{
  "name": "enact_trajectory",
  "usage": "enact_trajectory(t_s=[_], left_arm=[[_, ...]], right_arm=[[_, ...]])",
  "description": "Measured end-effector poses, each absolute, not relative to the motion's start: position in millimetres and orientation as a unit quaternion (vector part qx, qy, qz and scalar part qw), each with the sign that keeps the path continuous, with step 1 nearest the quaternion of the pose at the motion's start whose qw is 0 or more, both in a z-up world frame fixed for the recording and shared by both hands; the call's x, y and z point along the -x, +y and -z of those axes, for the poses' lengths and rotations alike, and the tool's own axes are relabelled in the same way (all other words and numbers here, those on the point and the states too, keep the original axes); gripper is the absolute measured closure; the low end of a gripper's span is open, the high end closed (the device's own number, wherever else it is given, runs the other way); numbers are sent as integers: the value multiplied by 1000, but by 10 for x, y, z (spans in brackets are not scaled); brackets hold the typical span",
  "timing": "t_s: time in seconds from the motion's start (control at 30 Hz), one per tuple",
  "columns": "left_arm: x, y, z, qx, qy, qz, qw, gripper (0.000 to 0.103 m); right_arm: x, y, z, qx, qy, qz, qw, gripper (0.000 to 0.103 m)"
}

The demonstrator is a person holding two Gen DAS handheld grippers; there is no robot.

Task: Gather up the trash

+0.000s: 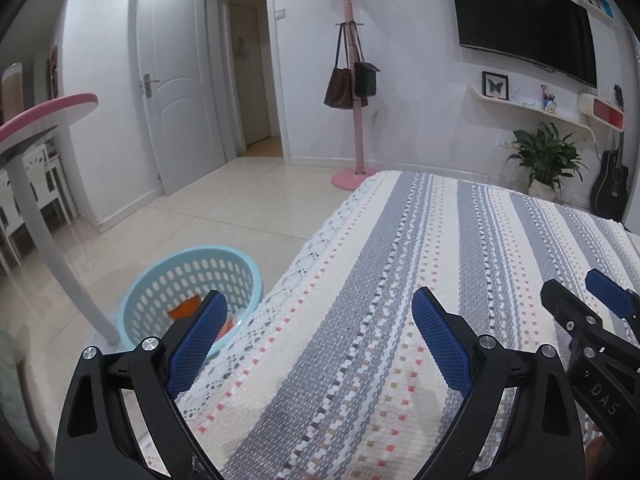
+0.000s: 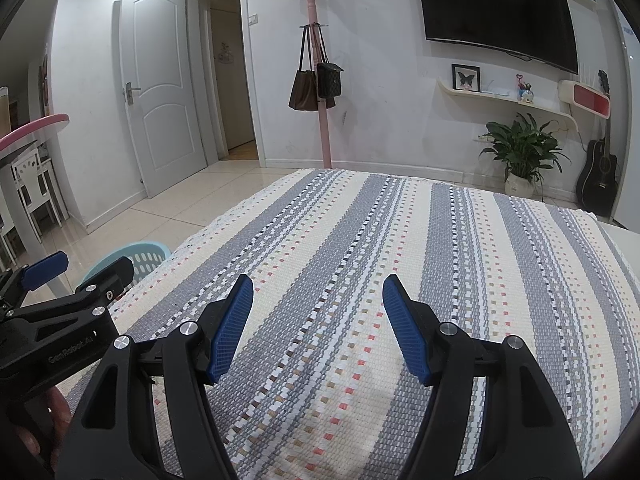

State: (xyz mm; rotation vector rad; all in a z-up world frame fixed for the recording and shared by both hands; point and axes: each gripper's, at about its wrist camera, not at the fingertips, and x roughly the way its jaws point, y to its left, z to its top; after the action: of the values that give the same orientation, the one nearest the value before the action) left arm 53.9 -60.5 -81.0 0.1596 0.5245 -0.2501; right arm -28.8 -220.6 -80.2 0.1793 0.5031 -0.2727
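A light blue perforated basket (image 1: 192, 280) stands on the floor by the table's left edge, with orange trash (image 1: 185, 307) lying in it. Its rim (image 2: 138, 258) peeks past the table edge in the right wrist view. My left gripper (image 1: 320, 308) hovers over the table's left part, open, with nothing between its blue pads. My right gripper (image 2: 318, 292) hovers over the striped tablecloth (image 2: 360, 260), open and empty too. Each gripper shows at the edge of the other's view. No trash lies on the cloth in view.
A pink-rimmed round table (image 1: 48, 112) with a white leg stands left of the basket. A pink coat stand (image 1: 354, 80) with bags, a potted plant (image 2: 520, 152) and a guitar (image 2: 598, 176) line the far wall. A white door (image 1: 176, 80) stands open.
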Motion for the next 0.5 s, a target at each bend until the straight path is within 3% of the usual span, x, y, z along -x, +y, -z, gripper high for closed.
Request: enact_trajectory(t_s=[0.5], left_arm=[[-602, -549, 907, -63, 288, 134, 946, 12]], right_arm=[[306, -2209, 811, -86, 247, 135, 956, 39]])
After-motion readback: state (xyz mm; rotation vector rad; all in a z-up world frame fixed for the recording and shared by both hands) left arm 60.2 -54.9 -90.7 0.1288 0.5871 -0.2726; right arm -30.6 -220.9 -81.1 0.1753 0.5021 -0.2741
